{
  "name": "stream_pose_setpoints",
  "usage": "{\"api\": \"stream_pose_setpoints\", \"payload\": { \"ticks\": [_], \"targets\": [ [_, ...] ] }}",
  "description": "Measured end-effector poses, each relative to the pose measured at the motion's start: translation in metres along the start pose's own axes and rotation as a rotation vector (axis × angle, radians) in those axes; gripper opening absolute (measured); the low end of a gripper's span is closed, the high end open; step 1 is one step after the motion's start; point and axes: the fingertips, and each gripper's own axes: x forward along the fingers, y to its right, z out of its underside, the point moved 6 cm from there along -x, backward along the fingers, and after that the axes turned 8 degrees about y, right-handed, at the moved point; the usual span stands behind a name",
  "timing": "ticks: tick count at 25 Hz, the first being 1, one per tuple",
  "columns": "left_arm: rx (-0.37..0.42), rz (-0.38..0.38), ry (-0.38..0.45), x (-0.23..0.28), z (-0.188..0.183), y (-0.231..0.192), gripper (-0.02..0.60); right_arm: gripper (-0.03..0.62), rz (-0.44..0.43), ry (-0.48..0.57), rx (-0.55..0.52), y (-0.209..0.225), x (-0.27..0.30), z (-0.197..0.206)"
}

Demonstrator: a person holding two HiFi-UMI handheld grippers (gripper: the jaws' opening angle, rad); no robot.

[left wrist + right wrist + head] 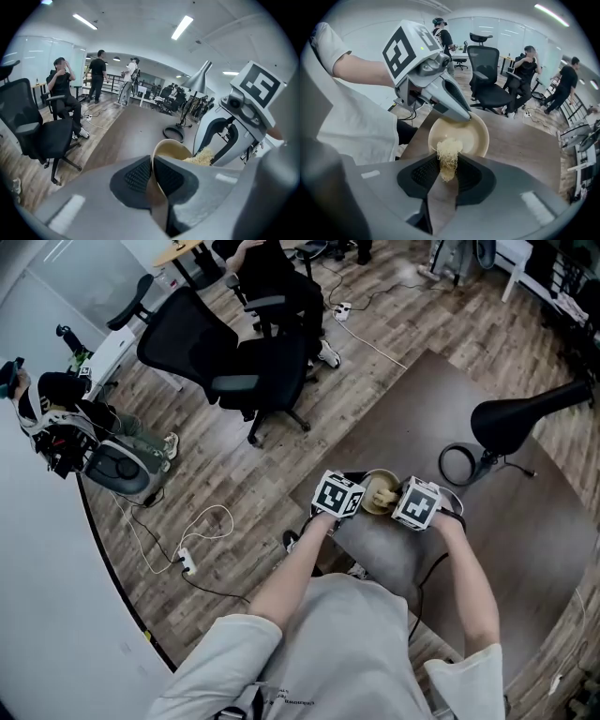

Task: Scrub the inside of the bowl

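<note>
A cream bowl [380, 493] is held over the brown table between both grippers. My left gripper [152, 176] is shut on the bowl's rim [161, 152]; the bowl stands on edge between its pads. My right gripper [448, 165] is shut on a pale fibrous scrubber [448, 152], whose tuft reaches into the bowl [461, 133]. The left gripper [440, 93] holds the bowl's far rim in the right gripper view. In the head view the left gripper [337, 495] and right gripper [415, 503] flank the bowl.
A black lamp [525, 418] with a round base [461, 465] stands on the table [525, 521] to the right. Black office chairs [239, 362] and floor cables [197, 531] lie beyond the table's left edge. People sit and stand further back [63, 89].
</note>
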Motion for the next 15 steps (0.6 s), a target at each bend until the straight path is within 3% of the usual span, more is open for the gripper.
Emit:
{"api": "stream_pose_setpoints", "payload": {
  "ticks": [8,15],
  "targets": [
    [-0.022,0.027,-0.002,-0.004,-0.001,0.003,0.023,0.12,-0.048,0.074,-0.001,-0.007,0.002,-0.026],
    [-0.029,0.036,-0.003,-0.006,0.004,0.004,0.017,0.12,0.026,0.118,0.023,0.005,0.0,-0.031]
  ]
}}
